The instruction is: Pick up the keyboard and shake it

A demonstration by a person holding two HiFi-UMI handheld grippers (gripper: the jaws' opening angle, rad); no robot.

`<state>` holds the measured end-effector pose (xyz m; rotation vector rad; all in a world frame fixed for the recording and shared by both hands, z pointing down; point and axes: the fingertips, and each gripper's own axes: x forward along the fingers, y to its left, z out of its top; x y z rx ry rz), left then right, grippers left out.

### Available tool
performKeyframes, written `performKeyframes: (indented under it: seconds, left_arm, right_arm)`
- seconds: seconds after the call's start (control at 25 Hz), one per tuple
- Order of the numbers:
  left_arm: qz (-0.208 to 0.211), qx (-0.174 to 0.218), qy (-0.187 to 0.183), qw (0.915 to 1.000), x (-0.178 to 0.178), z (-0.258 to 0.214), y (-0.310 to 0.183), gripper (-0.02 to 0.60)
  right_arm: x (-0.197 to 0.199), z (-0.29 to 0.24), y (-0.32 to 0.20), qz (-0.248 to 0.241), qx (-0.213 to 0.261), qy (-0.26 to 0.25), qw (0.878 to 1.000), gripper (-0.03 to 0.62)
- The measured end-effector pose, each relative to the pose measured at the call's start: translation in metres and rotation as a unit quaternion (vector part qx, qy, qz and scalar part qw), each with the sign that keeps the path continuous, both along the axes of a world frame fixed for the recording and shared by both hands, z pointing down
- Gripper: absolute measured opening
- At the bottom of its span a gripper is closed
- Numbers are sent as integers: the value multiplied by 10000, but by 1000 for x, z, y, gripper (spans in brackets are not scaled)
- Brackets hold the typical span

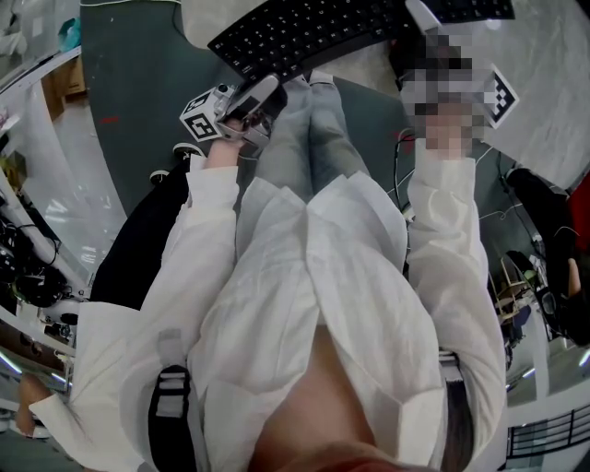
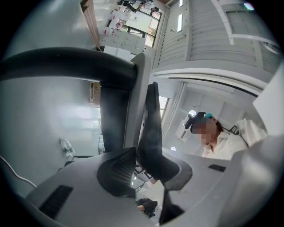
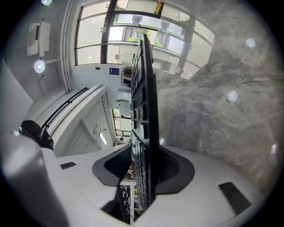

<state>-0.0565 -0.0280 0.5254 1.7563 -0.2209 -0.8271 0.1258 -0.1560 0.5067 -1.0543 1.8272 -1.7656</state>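
Grey marble tabletop [image 1: 553, 55] sits just past the right gripper [image 1: 426, 20], and dark floor [image 1: 138, 74] is under the left gripper [image 1: 269, 92]. The black keyboard [image 1: 304, 32] spans from one gripper to the other, with one end in each set of jaws. Its left end hangs out past the table edge, over the floor. In the left gripper view the keyboard [image 2: 153, 128] sits edge-on between the jaws, and the left gripper [image 2: 144, 166] is clamped on that end, pads against both faces. In the right gripper view it's the same: the keyboard [image 3: 148, 111] stands edge-on, key rows facing the left-hand pad and flat back against the right-hand pad, so the right gripper [image 3: 144, 166] is gripping it too. Marble [image 3: 222, 111] fills the side behind the keyboard's back; I can't tell whether they touch. Windows [image 3: 128, 31] are straight ahead of the right gripper. The left marker cube [image 1: 200, 118] is just behind the left jaws, and the right cube [image 1: 499, 96] is partly under a mosaic patch. The person's white shirt [image 1: 313, 277] fills the lower part of the head view.
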Motion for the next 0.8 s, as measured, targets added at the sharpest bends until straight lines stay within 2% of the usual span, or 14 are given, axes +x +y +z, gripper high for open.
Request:
performKeyframes:
  seconds: [0.08, 0.36, 0.48, 0.68, 0.8]
  left_arm:
    - [12, -1, -7, 10000, 0, 1, 0, 117]
    - [92, -134, 82, 9998, 0, 2, 1, 127]
    - [182, -199, 141, 9995, 1, 3, 0, 154]
    - [334, -340, 462, 9978, 1, -1, 3, 214]
    - [377, -489, 374, 9974, 0, 2, 4, 245]
  right_arm:
    - [2, 2, 1, 95, -27, 17, 9999, 144]
    - [4, 2, 1, 216, -13, 90, 9997, 129]
    - [4, 0, 2, 226, 89, 179, 9995, 120]
    - [6, 5, 5, 275, 175, 207, 9993, 95]
    - [6, 5, 7, 333, 204, 131, 9992, 91]
